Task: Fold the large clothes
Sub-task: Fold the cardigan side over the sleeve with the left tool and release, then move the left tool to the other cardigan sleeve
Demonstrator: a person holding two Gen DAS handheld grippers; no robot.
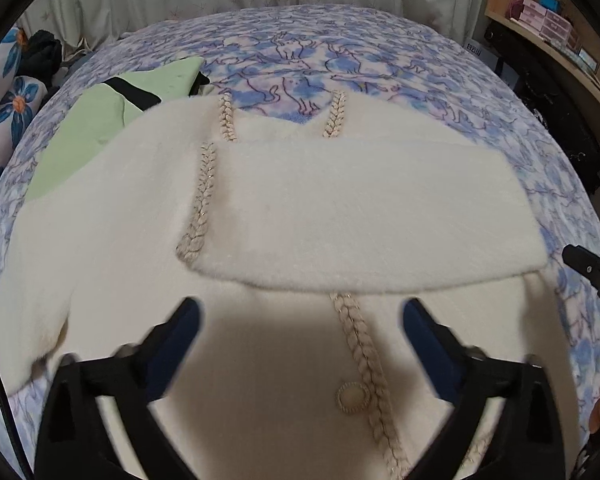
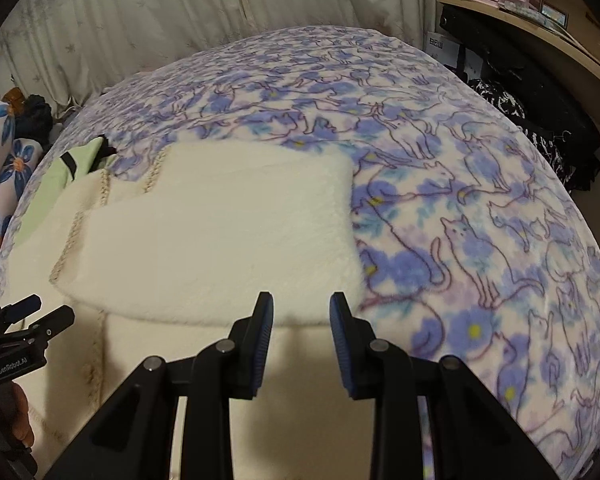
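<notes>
The fuzzy white cardigan with beige braided trim [image 1: 340, 216] lay flat on the blue-and-lilac cat-print fleece blanket [image 2: 480, 208] covering the bed, one sleeve folded across its body. It sat below and ahead of both sets of jaws, apart from the pads. The left gripper [image 1: 300, 320] was spread wide and held nothing; its blue fingertips [image 1: 188, 316] framed the braid and a round button [image 1: 353, 398]. The right gripper [image 2: 301, 316] stood partly open and empty above the sleeve's near edge. Both grippers pointed steeply down at the garment. A pale green folded garment [image 1: 100, 128] lay beside the cardigan's far left corner.
</notes>
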